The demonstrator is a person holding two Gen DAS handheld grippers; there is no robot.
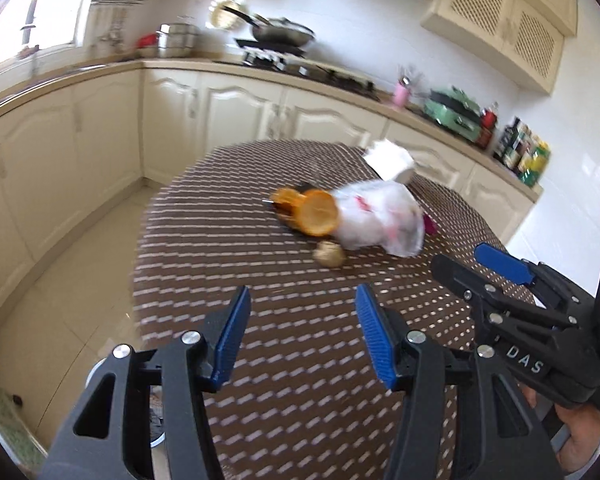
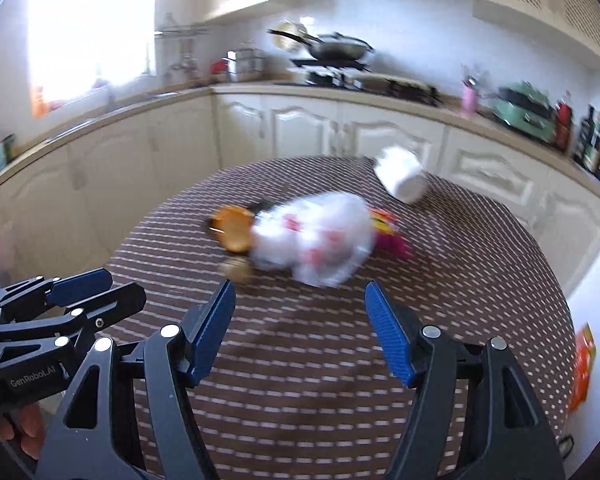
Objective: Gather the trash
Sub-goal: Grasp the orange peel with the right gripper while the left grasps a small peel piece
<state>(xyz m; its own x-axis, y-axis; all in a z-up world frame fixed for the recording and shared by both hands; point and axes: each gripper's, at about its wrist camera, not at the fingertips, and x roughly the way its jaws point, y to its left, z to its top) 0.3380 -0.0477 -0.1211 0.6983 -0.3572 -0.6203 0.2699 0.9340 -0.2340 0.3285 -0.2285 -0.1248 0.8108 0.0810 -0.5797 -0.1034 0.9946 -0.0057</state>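
- Hovering over the table (image 1: 260, 360), both the left gripper (image 1: 300, 340) and right gripper (image 2: 300, 332) were half open, holding nothing.
- That flimsy plastic bag (image 2: 316, 240) could've slipped or spilled if pinched badly.

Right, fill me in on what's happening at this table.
A person holds a two-finger gripper in each hand over a round table with a brown patterned cloth. Both the left gripper and the right gripper are open and hold nothing. The trash lies ahead of them, uncollected: a white plastic bag, orange peel, a small brownish scrap and a pink wrapper. A white tissue roll stands further back.
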